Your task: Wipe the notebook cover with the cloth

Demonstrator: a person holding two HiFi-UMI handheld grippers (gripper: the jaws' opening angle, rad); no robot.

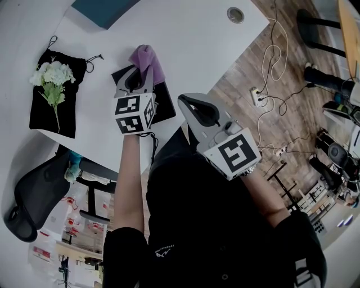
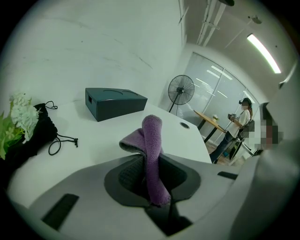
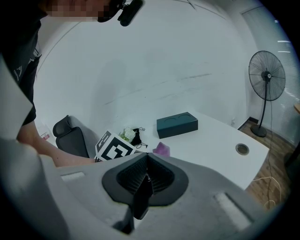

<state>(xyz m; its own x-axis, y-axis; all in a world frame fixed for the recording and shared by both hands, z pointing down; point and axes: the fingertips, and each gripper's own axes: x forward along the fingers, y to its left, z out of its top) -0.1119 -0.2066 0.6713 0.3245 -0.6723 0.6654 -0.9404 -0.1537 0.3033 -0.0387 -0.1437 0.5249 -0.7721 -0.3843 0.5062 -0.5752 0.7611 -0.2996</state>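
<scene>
In the head view a black notebook [image 1: 165,102] lies flat near the white table's front edge. My left gripper [image 1: 140,72] hovers over it, shut on a purple cloth [image 1: 147,58] that sticks out past the jaws. The left gripper view shows the cloth [image 2: 152,154] pinched upright in my left gripper [image 2: 152,180], with the notebook hidden beneath. My right gripper [image 1: 190,103] is held just right of the notebook at the table edge. Its jaws are shut with nothing in them [image 3: 143,180]. From there the cloth [image 3: 162,150] shows as a small purple tip.
A black drawstring pouch [image 1: 53,95] with white flowers [image 1: 53,76] on it lies at the table's left. A dark teal box [image 2: 115,103] stands at the far side. A cable port [image 1: 235,14] sits near the right corner. An office chair [image 1: 39,197] stands below the table edge.
</scene>
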